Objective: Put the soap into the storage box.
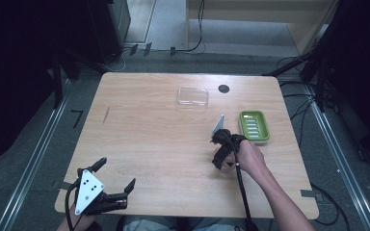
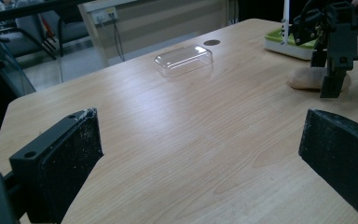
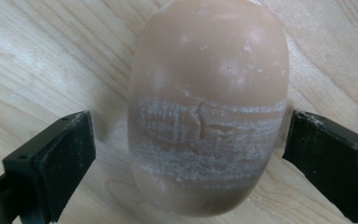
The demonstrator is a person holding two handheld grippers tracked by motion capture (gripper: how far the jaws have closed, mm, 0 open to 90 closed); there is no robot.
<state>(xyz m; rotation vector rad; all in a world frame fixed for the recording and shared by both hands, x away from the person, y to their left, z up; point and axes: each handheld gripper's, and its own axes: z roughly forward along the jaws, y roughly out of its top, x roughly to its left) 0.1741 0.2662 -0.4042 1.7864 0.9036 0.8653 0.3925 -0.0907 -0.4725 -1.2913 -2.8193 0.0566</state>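
From above, the hand hid most of the soap bar (image 3: 207, 107). It lay between the right gripper (image 3: 186, 149)'s parted jaws, ungripped. The left gripper (image 1: 113, 180) gaped empty.

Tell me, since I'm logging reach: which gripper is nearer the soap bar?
Right. The right gripper straddles the soap bar, jaws open on either side. The left gripper sits far off at the table's near-left corner.

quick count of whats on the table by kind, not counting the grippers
soap bar: 1, tan, lying between the open fingers of the right gripper
soap dish: 1, green
clear plastic lid: 1
total: 3
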